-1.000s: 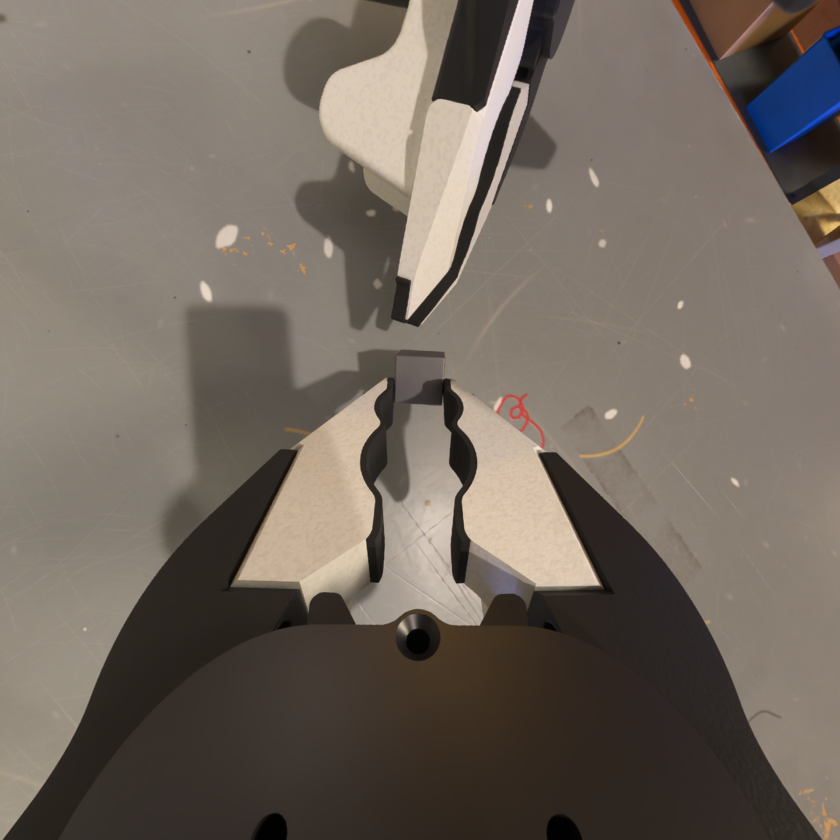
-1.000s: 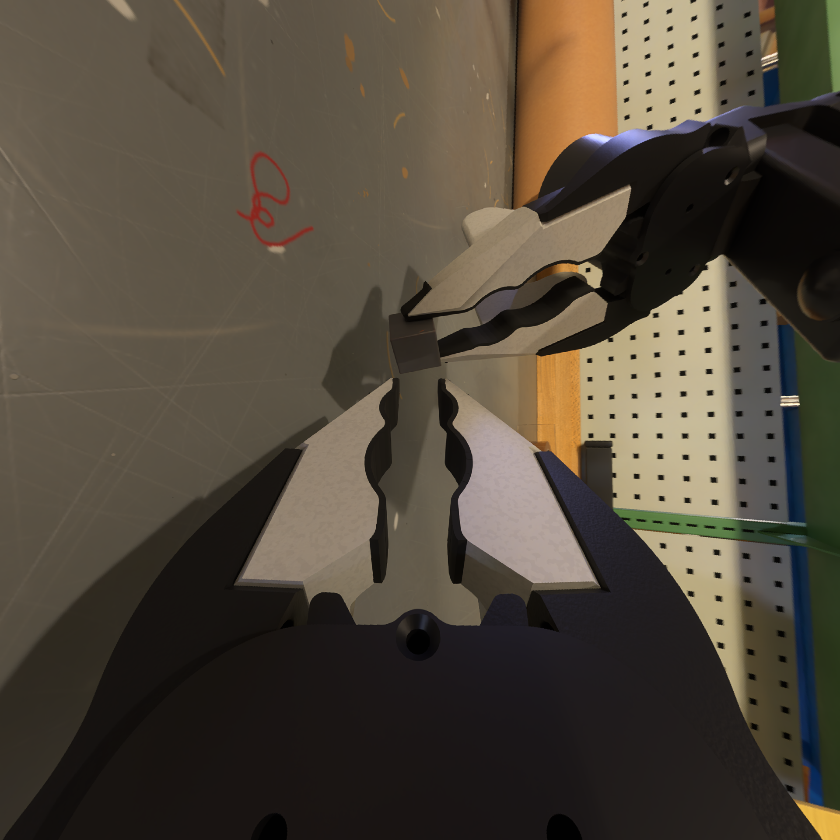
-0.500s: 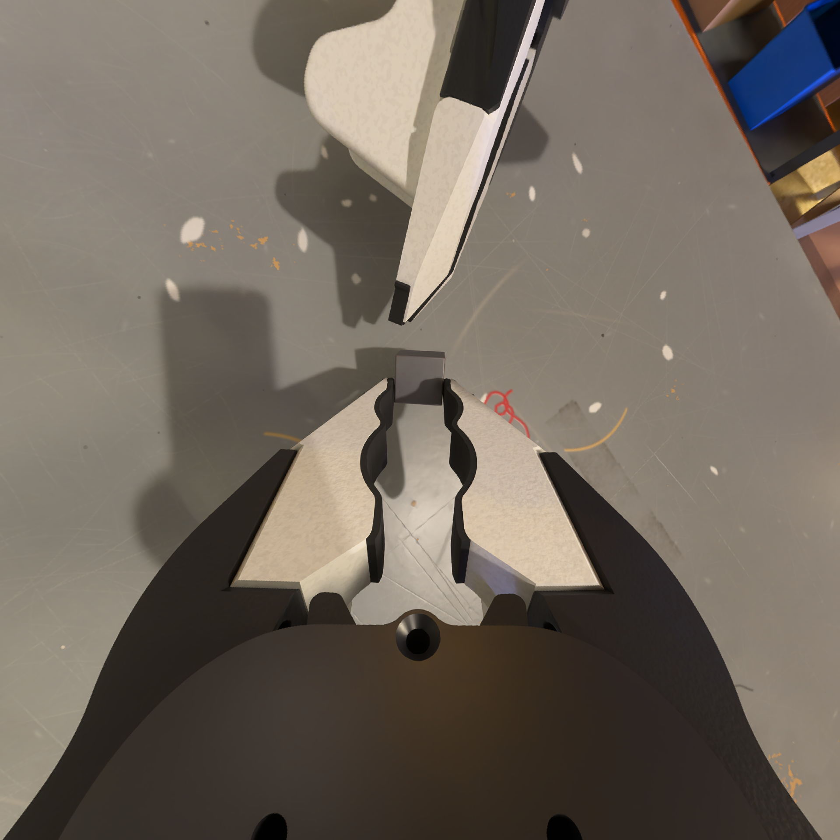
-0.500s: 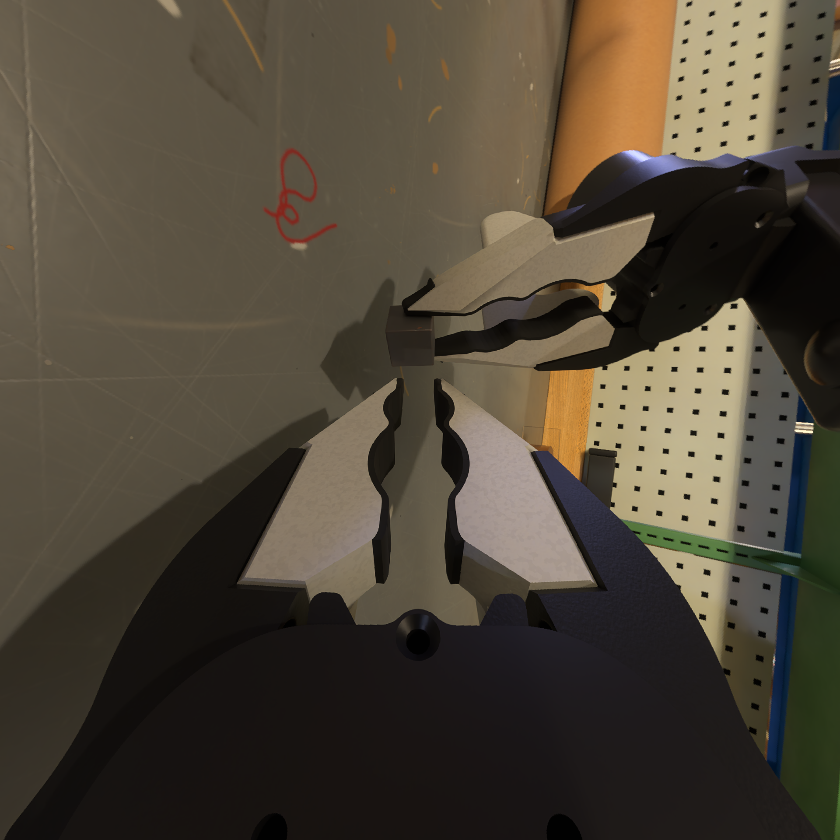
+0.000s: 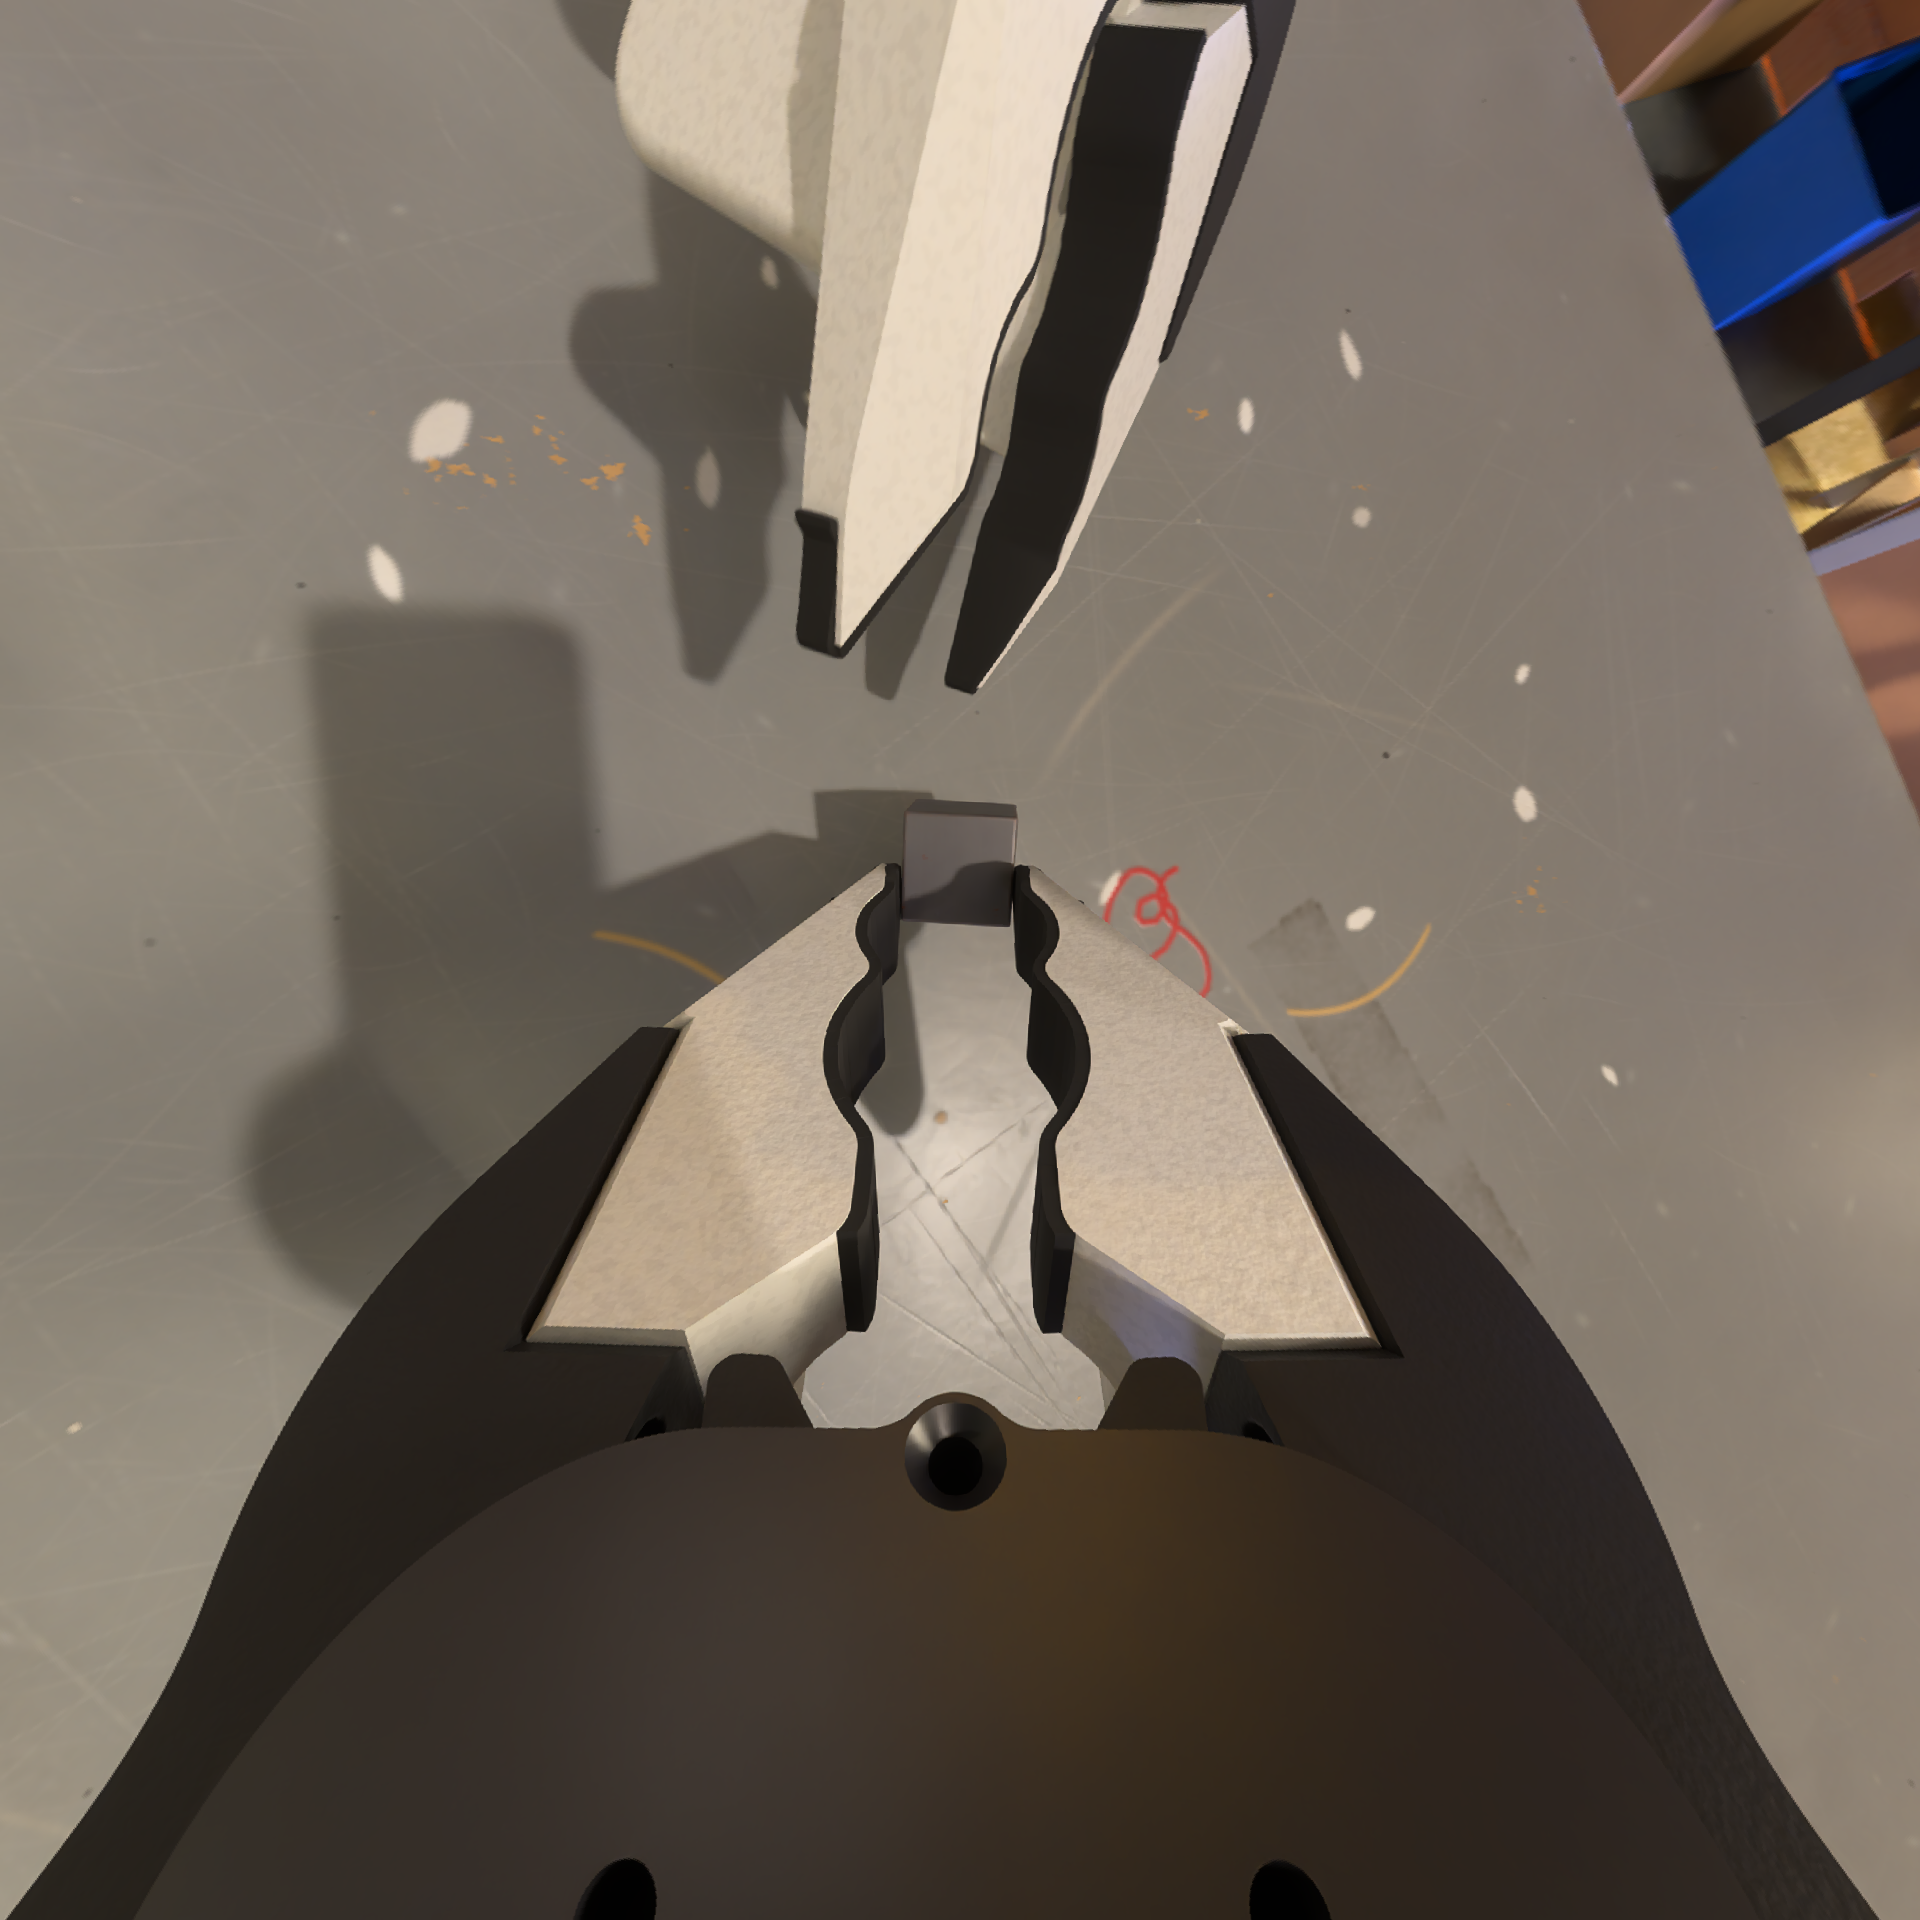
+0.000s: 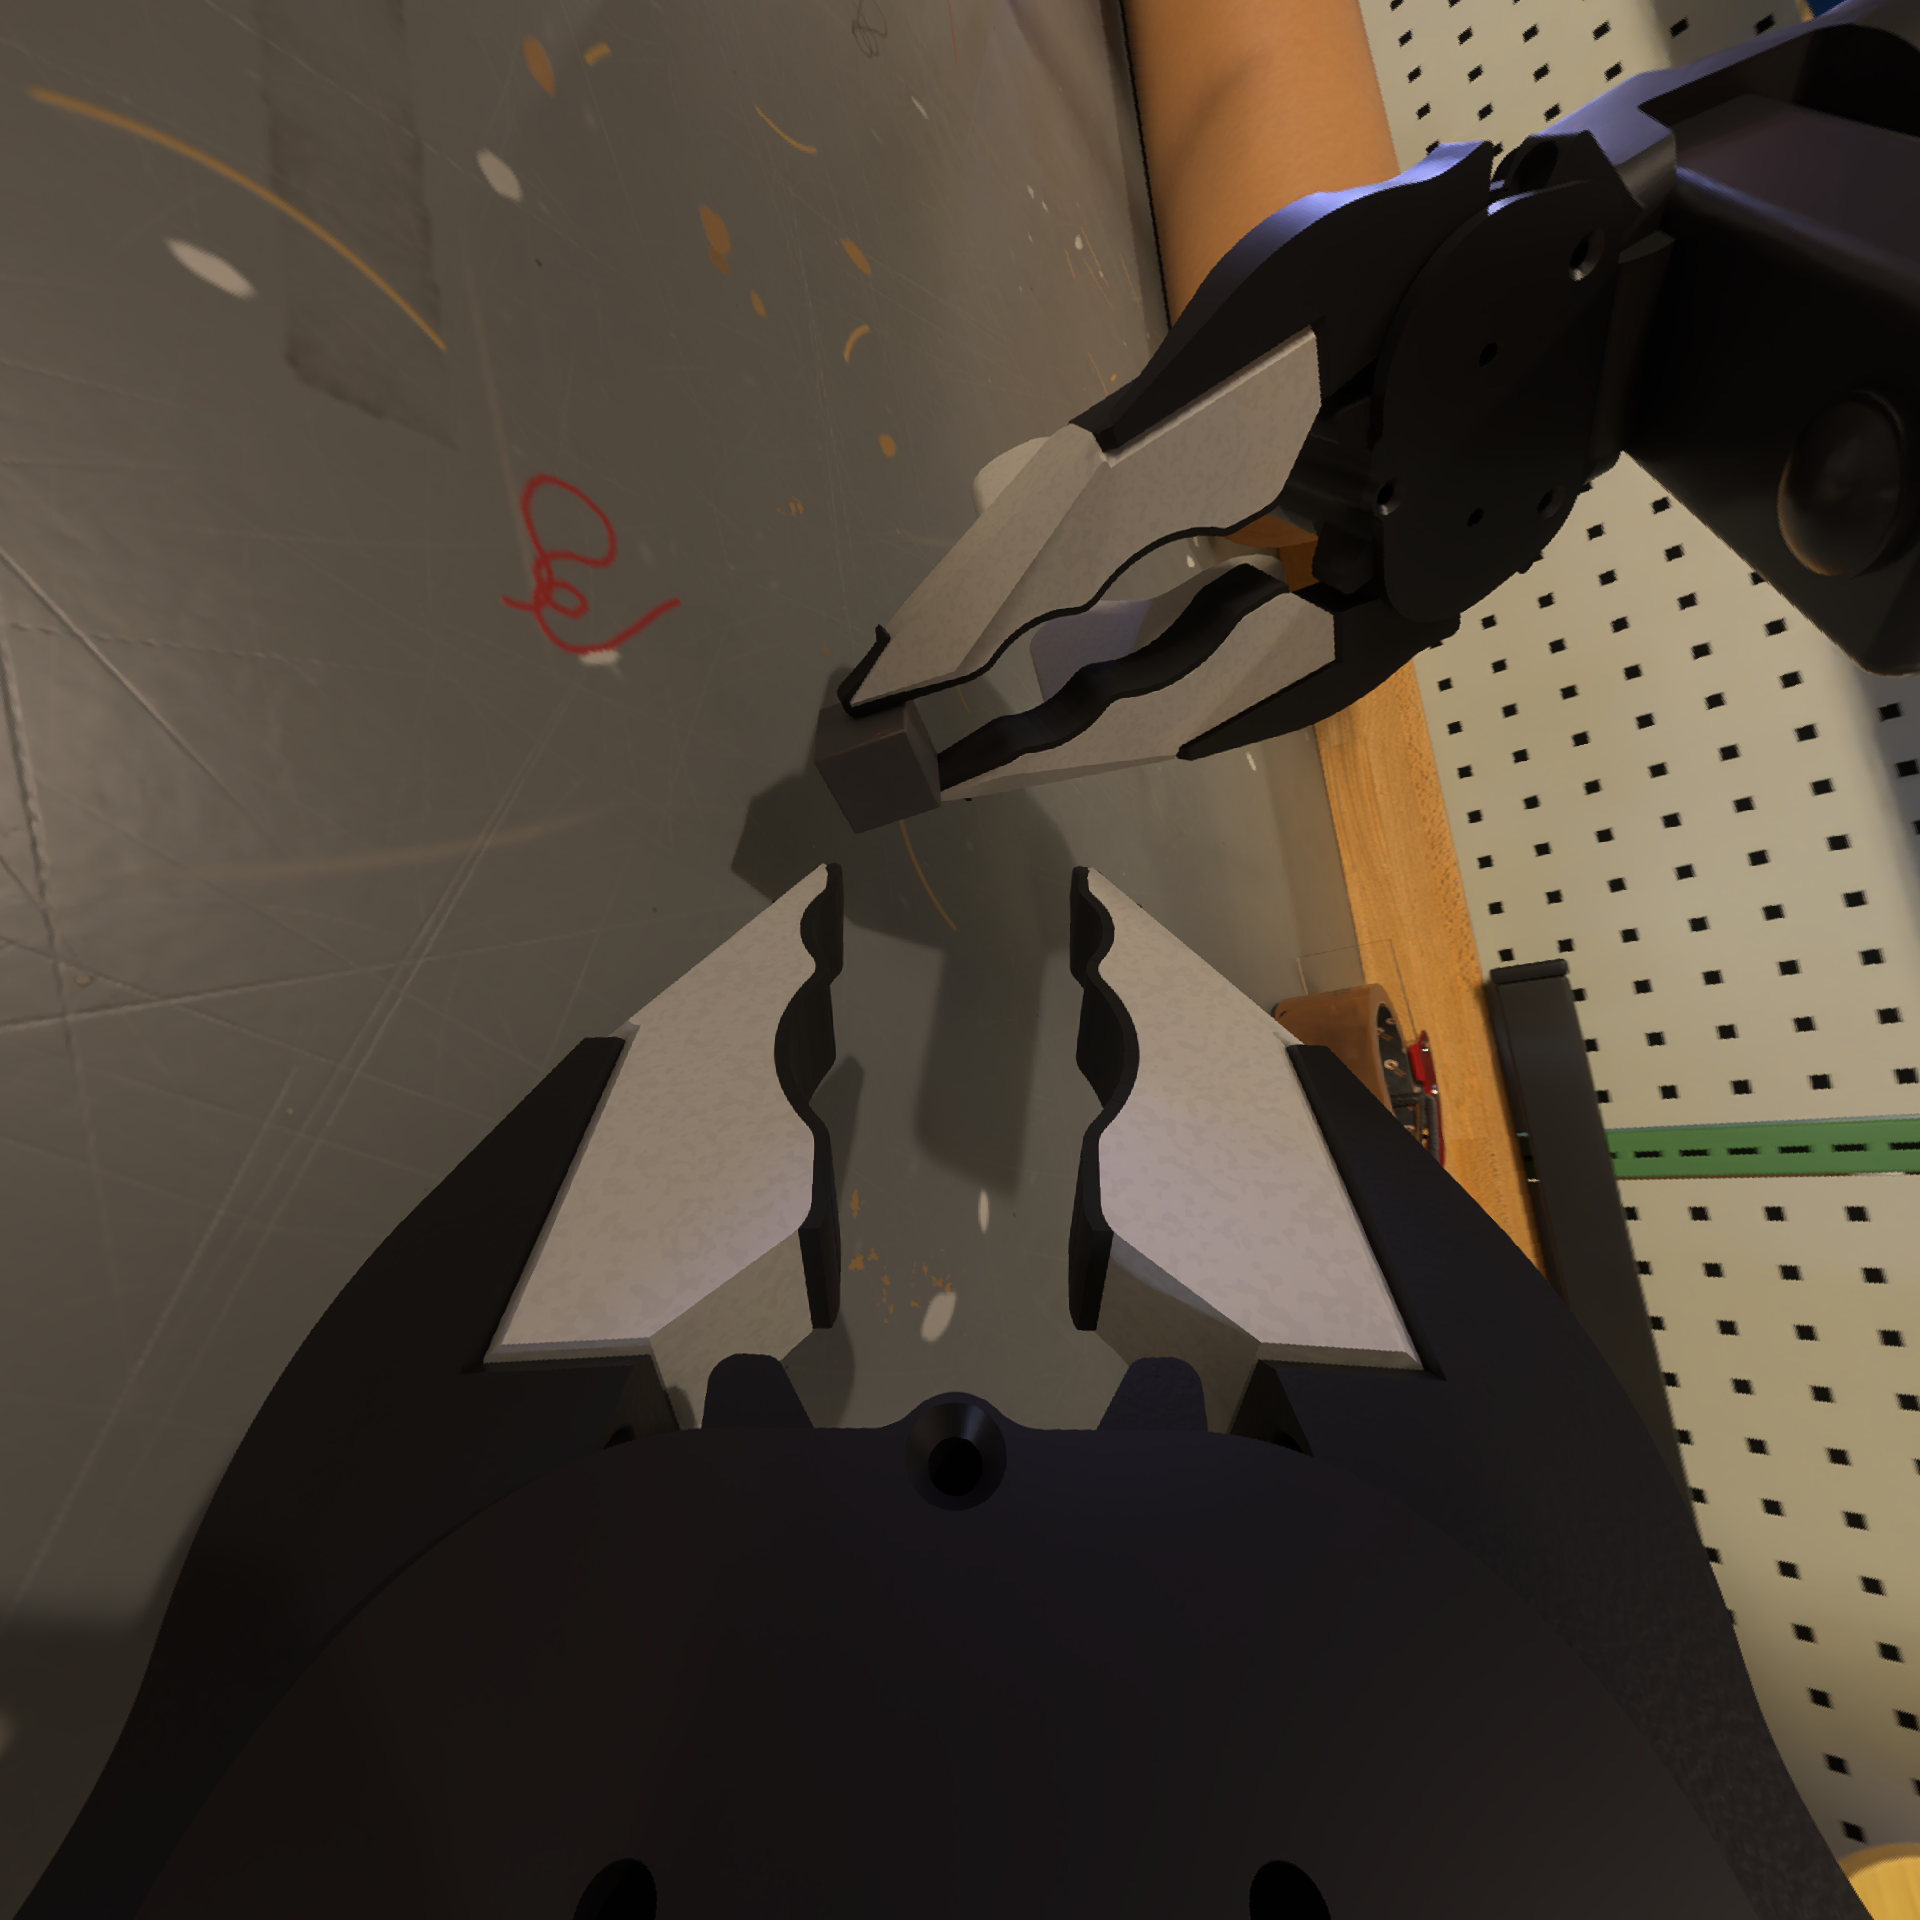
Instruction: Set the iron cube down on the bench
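A small dark grey iron cube (image 5: 958, 862) is pinched between the fingertips of my left gripper (image 5: 958, 883), which is shut on it close over the grey bench (image 5: 312, 312). I cannot tell whether the cube touches the bench. My right gripper (image 6: 956, 878) is open and empty, its tips a short way from the cube (image 6: 878, 769). In the left wrist view the right gripper (image 5: 888, 639) hangs beyond the cube, pointing at it. In the right wrist view the left gripper (image 6: 904, 717) reaches in from the upper right.
A red scribble (image 5: 1158, 925) marks the bench beside the cube. Blue bins (image 5: 1787, 208) stand past the bench's right edge. In the right wrist view a wooden rim (image 6: 1392, 831), a roll of tape (image 6: 1361, 1029) and a pegboard wall (image 6: 1714, 935) lie behind.
My right gripper has opened wider, turned, and drawn back a little from the cube. My left gripper keeps its hold on the cube.
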Action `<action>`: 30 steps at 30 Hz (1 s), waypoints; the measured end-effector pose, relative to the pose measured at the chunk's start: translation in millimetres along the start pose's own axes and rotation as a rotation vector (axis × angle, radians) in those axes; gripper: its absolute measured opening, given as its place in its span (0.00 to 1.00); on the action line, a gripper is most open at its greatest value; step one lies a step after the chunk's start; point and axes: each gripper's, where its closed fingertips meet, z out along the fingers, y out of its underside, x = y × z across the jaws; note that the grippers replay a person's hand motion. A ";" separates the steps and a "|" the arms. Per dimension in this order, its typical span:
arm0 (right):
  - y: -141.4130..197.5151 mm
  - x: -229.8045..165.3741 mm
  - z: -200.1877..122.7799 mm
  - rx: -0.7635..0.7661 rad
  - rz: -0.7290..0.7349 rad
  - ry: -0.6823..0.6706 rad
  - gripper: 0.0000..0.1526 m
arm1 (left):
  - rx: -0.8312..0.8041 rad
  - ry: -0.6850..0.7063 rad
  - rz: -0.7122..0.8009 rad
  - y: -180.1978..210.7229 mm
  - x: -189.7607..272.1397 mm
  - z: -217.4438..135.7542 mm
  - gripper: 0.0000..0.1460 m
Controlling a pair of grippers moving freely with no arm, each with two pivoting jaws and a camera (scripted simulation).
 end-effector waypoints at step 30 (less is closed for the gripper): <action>51.1 93.1 -60.2 0.037 0.704 0.577 0.42 | 0.527 -0.870 -0.191 -11.7 27.8 -111.3 0.59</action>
